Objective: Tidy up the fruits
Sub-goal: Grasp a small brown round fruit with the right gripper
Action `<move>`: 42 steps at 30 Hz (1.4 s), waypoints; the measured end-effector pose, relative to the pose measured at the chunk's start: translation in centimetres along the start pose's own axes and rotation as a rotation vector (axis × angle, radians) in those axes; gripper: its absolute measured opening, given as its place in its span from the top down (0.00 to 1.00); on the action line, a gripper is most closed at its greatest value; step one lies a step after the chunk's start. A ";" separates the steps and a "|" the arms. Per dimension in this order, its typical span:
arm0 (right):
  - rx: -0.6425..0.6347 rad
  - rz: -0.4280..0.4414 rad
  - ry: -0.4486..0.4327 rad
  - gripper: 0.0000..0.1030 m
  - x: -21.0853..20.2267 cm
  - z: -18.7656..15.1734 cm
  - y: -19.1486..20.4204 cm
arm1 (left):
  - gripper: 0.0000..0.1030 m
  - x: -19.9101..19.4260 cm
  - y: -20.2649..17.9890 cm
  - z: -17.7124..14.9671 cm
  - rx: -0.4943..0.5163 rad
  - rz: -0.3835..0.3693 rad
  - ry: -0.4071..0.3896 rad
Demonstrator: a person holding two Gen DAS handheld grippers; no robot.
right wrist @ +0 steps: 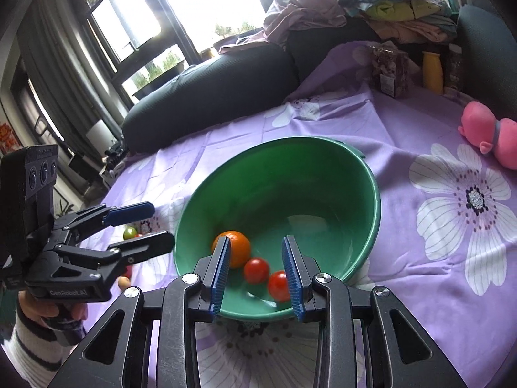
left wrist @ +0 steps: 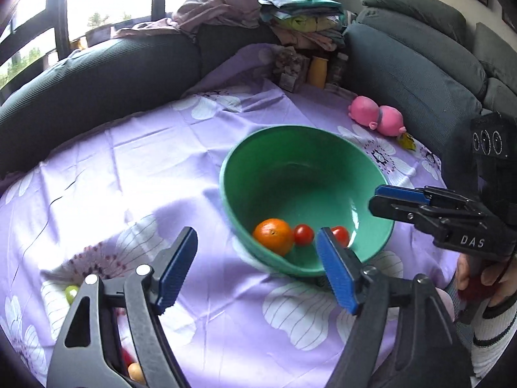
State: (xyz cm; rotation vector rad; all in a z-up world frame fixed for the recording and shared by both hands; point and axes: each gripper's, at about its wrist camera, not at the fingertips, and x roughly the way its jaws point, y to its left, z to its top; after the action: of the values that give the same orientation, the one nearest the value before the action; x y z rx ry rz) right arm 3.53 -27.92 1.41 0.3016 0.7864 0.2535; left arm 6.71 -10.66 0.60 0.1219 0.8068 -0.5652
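Note:
A green bowl (left wrist: 290, 161) (right wrist: 323, 174) sits on the purple flowered cloth (left wrist: 129, 177). It holds an orange (left wrist: 273, 235) (right wrist: 237, 247) and two red tomatoes (left wrist: 303, 234) (right wrist: 256, 270), the second (left wrist: 341, 234) (right wrist: 278, 286) nearest its rim. My left gripper (left wrist: 257, 258) is open and empty, just left of the bowl; it also shows in the right wrist view (right wrist: 148, 226). My right gripper (right wrist: 257, 274) is open and empty above the bowl's near rim; it also shows in the left wrist view (left wrist: 379, 199). A green fruit (left wrist: 71, 293) (right wrist: 130, 232) lies on the cloth by the left gripper.
More small fruits (left wrist: 135, 371) (right wrist: 124, 282) lie under the left gripper. A pink plush toy (left wrist: 376, 114) (right wrist: 494, 132) lies beyond the bowl. A yellow bottle (left wrist: 317, 71) and jars stand at the back. A dark sofa (left wrist: 97, 74) with piled clothes (left wrist: 290, 9) rings the table.

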 end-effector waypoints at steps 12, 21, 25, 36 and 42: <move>-0.112 0.118 0.039 0.66 0.6 -0.7 5.0 | 0.25 -9.8 10.5 -10.3 -0.319 0.271 -0.025; -0.280 0.248 0.231 0.66 6.0 -4.1 12.5 | 0.27 -10.5 11.8 -13.6 -0.416 0.181 -0.033; -0.344 0.267 0.293 0.66 7.8 -5.5 14.8 | 0.27 -10.1 11.6 -13.8 -0.394 0.117 -0.049; -0.551 0.248 0.410 0.66 14.2 -7.1 21.5 | 0.27 -10.3 14.2 -14.1 -0.424 0.099 -0.075; -0.603 0.215 0.466 0.66 16.6 -7.6 22.7 | 0.27 -9.6 15.1 -14.2 -0.419 0.102 -0.055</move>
State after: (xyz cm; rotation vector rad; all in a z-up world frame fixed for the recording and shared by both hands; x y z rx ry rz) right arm 6.81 -0.01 -6.34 -0.2567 1.0921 0.7632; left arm 0.05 10.72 -4.01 -0.2351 0.8444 -0.2933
